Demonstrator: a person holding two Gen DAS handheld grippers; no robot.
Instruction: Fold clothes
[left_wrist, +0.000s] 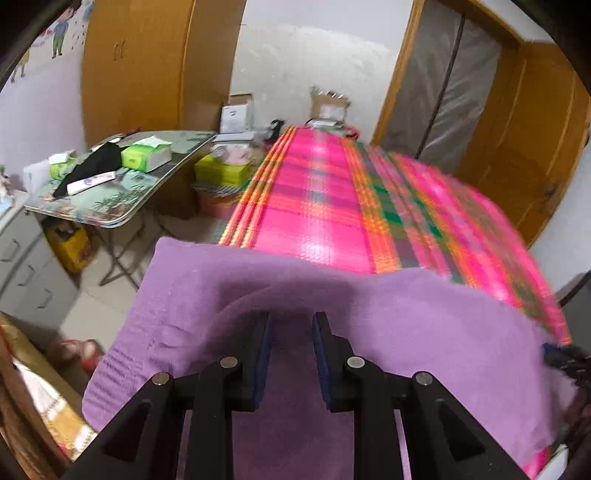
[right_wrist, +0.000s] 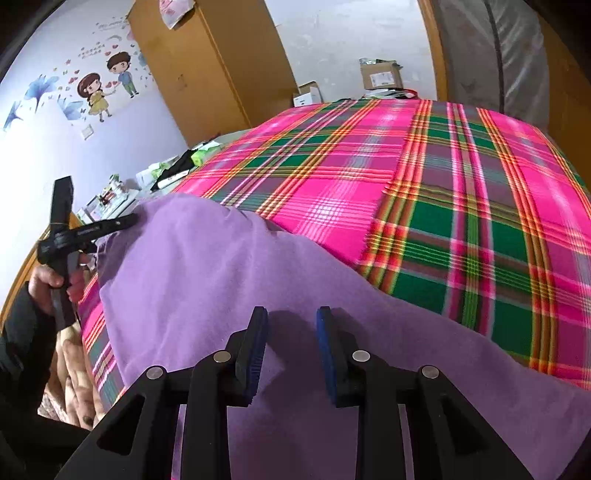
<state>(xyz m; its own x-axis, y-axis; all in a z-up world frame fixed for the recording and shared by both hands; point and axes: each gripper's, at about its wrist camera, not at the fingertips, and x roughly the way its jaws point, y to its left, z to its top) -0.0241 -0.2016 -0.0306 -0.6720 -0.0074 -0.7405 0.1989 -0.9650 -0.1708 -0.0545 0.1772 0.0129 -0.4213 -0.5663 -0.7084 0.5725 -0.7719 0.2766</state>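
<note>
A purple garment (left_wrist: 406, 332) lies spread on a bed covered by a pink and green plaid sheet (left_wrist: 314, 203). My left gripper (left_wrist: 291, 325) hovers open just over the garment's left part, with only cloth showing through the gap and nothing pinched. In the right wrist view the same purple garment (right_wrist: 221, 277) stretches across the near side of the plaid sheet (right_wrist: 443, 184). My right gripper (right_wrist: 291, 317) stands open above its middle. The left gripper (right_wrist: 125, 221) shows at the garment's far left edge, held by a hand (right_wrist: 44, 284).
A folding table (left_wrist: 110, 206) left of the bed carries tissue packs (left_wrist: 147, 157) and a black cloth (left_wrist: 96, 162). Behind it stand a wooden wardrobe (left_wrist: 147, 66) and cardboard boxes (left_wrist: 236, 110). White drawers (left_wrist: 22, 266) line the left wall. A wooden door frame (left_wrist: 517, 129) is at right.
</note>
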